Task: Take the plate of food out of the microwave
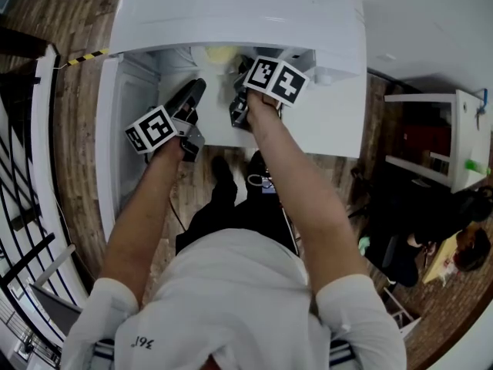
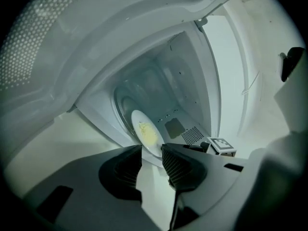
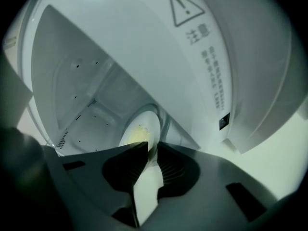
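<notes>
**Right gripper bites the plate rim inside the open microwave**

The white microwave [image 1: 231, 14] stands with its door [image 1: 123, 129] swung open to the left, above a wooden floor [image 1: 77, 91]. Inside, the plate [image 2: 143, 129] lies on the glass tray [image 2: 126, 94], with a patch of yellow food [image 2: 149, 136] on it. The near rim of the plate reaches towards the mouth of the oven.

The right gripper [image 3: 152, 146] reaches into the opening from the right. Its jaws are drawn close together and clenched on the near rim of the plate, which runs down between their tips. A warning triangle [image 3: 184, 6] is printed on the white outer wall above this gripper.

The left gripper [image 2: 151, 149] is at the left side of the opening, beside the door. Its jaws stand apart and released, with nothing pressed between the pads. The plate rim lies just beyond their tips, and whether they touch it cannot be told. To its right, the marker cube [image 2: 221, 146] of the right gripper shows at the oven mouth
</notes>
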`<state>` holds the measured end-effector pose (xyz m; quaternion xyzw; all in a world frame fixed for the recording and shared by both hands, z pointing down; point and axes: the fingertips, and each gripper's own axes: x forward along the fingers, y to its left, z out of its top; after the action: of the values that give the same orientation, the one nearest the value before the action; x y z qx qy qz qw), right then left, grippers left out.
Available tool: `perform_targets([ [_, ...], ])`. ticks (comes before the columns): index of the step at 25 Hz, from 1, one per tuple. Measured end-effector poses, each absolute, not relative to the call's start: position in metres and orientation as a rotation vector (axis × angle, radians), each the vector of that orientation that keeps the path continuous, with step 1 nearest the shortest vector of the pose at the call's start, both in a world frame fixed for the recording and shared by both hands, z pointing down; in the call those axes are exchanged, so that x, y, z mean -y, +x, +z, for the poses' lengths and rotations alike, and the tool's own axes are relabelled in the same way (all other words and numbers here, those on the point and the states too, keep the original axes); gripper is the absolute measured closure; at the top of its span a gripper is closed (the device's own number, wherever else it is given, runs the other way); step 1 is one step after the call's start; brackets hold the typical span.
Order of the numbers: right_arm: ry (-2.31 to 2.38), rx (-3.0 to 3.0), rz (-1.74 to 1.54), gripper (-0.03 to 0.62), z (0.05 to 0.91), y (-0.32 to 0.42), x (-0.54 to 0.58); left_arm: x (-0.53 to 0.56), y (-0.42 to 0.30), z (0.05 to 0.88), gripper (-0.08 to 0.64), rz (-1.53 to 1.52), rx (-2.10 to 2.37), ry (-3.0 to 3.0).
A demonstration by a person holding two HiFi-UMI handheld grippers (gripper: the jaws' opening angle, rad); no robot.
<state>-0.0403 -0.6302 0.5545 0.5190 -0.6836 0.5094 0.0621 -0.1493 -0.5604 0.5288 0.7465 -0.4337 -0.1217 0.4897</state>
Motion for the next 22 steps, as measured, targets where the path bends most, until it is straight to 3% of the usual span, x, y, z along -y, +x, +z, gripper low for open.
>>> perform_targets([
  [11,1.451,2.089,1.787,0.545,0.556,-0.031,0.613,0.587,-0.143,0.539,0.43,-0.345,1.006,1.866],
  [22,1.393,2.078,1.829,0.548,0.559,-0.013,0.602,0.596,-0.137,0.543,0.434,-0.404,0.968,1.853],
])
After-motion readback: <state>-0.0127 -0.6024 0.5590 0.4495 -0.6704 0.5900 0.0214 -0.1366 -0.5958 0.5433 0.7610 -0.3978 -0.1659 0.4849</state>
